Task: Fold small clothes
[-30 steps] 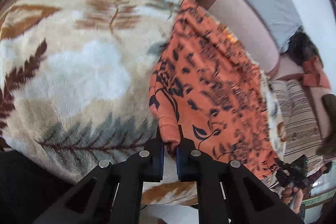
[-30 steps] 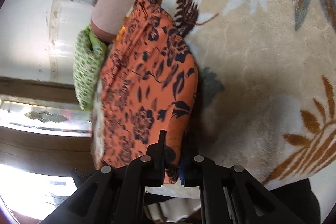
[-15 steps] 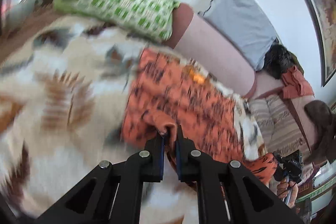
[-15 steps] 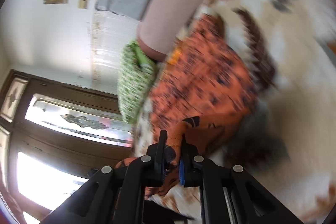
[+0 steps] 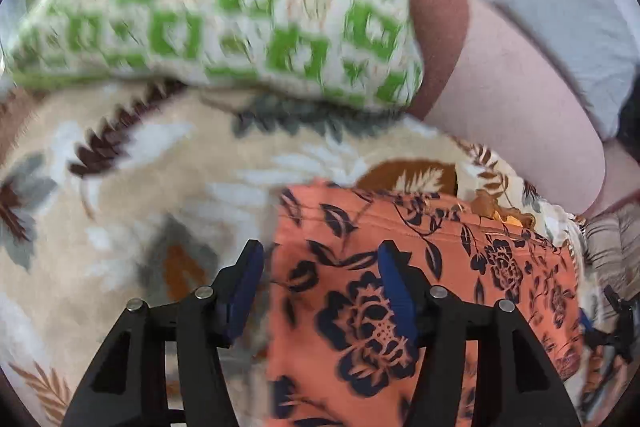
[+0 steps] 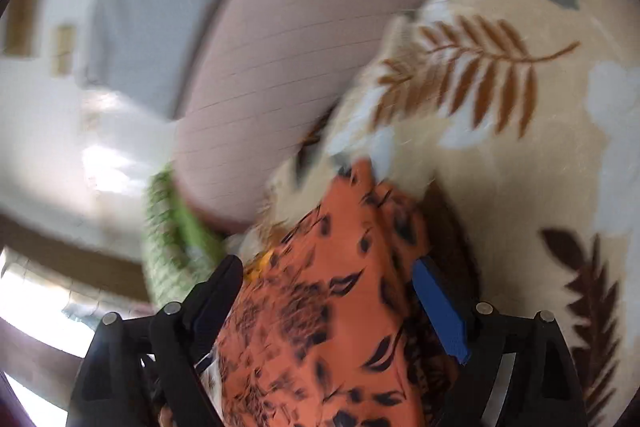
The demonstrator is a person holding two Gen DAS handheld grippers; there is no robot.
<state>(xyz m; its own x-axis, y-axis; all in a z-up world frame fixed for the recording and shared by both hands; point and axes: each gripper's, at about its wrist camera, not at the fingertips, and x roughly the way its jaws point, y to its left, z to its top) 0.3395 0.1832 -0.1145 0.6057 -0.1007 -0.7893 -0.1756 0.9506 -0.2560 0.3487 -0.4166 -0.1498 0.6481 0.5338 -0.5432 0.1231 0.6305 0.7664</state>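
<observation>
A home bedroom or living room: a plush leaf-patterned blanket (image 5: 132, 211) covers a soft surface, with a green-checked pillow (image 5: 224, 7) and a pink bolster (image 5: 516, 115) at the blanket's far edge, and a white wall (image 6: 44, 131) behind.

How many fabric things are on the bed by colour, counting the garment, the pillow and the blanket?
Orange floral garment: 1
Green-and-white checked pillow: 1
Cream leaf-print blanket: 1
Total: 3
</observation>
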